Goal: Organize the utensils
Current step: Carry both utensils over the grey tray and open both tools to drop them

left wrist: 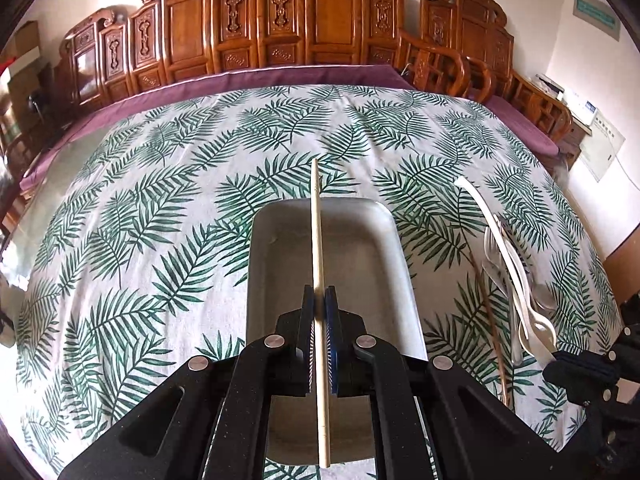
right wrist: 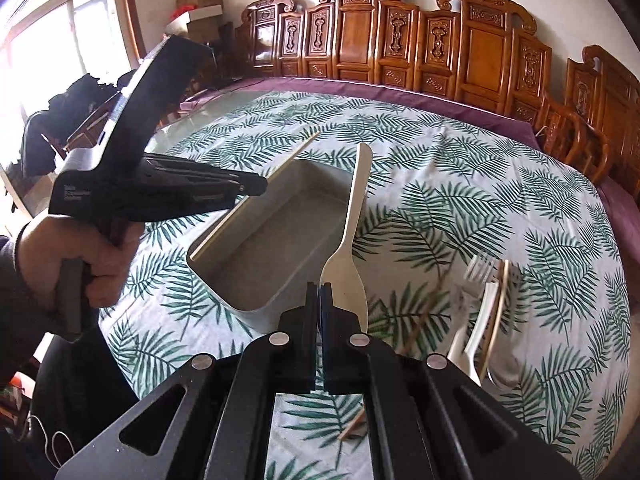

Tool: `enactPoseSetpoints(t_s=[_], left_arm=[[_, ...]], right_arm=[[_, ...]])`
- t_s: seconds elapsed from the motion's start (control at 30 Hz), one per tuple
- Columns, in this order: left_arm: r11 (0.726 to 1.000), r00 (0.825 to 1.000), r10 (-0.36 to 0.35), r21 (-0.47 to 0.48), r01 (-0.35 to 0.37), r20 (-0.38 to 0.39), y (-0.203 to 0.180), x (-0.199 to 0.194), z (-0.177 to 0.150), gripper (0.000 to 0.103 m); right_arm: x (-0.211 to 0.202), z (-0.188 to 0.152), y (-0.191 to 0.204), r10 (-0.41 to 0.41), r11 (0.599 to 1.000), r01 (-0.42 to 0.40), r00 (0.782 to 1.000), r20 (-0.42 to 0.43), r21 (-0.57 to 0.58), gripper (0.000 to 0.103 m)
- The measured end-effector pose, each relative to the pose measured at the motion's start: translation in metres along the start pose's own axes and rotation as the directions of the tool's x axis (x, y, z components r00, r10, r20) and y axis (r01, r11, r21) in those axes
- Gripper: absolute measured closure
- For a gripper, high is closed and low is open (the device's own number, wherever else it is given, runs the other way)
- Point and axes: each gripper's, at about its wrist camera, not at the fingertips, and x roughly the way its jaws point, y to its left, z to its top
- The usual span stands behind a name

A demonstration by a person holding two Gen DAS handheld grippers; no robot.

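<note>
Utensils are split between the two claws and a loose pile, all placed here against the grey tray (left wrist: pixel 384 240) on the leaf-print tablecloth (left wrist: pixel 160 200).

The left gripper (left wrist: pixel 320 300) has its blue pads closed tight on a pale wooden chopstick (left wrist: pixel 316 216). The stick runs straight up between the jaws and pokes out past the tray's far rim, while its lower end hangs back over the tray's near edge. This claw sits directly above the tray's open inside.

The right gripper (right wrist: pixel 319 294) is also pressed shut, pinching the edge of a cream plastic spoon (right wrist: pixel 347 256) at its broad bowl end. The spoon's handle slants up and away along the tray's right-hand wall (right wrist: pixel 320 184), its tip reaching beyond the tray's far corner. This claw hangs at the tray's near right corner, just outside the rim.

In the right wrist view the left claw's body (right wrist: pixel 160 188) comes in from the tray's left side, held by a person's hand (right wrist: pixel 80 256) in a dark sleeve, and its chopstick lies along the tray's left long edge.

The tray's floor looks bare. To the right of the tray, well apart from it, lies the pile: a clear plastic fork (right wrist: pixel 480 268), a white plastic utensil (right wrist: pixel 472 332), another chopstick (right wrist: pixel 498 312) and a thin brown stick (left wrist: pixel 488 312). Their overlap is too blurred to sort out. Carved wooden chairs (left wrist: pixel 280 24) stand beyond the tray's far end.
</note>
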Motion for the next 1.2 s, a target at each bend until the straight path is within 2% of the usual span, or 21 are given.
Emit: enactPoseSetpoints(t_s=[0.27, 0.53, 0.8, 0.9, 0.93, 1.2], left_arm=[[1.0, 0.999, -0.008, -0.019, 0.009, 0.037, 0.018, -0.018, -0.007, 0.097], [1.0, 0.995, 0.025, 0.007, -0.025, 0.101, 0.04, -0.053, -0.012, 0.097], [1.0, 0.993, 0.028, -0.011, -0.027, 0.118, 0.061, -0.069, -0.022, 0.097], [0.999, 0.992, 0.031, -0.015, -0.03, 0.12, 0.066, -0.071, -0.026, 0.097], [0.999, 0.992, 0.032, -0.013, -0.03, 0.122, 0.066, -0.073, -0.027, 0.097], [1.0, 0.99, 0.022, 0.004, -0.023, 0.14, 0.054, -0.079, -0.03, 0.097]], right_arm=[[0.016, 0.014, 0.017, 0.014, 1.0, -0.014, 1.0, -0.005, 0.0, 0.101], [0.043, 0.03, 0.042, 0.037, 0.999, -0.037, 0.999, -0.021, 0.021, 0.101], [0.071, 0.038, 0.053, 0.047, 0.997, -0.045, 0.998, -0.035, 0.055, 0.1], [0.076, 0.04, 0.057, 0.059, 0.998, -0.059, 0.998, -0.012, 0.021, 0.094], [0.076, 0.04, 0.058, 0.065, 0.998, -0.065, 0.998, -0.01, 0.012, 0.088], [0.061, 0.031, 0.039, 0.04, 0.999, -0.04, 0.999, -0.007, 0.024, 0.087]])
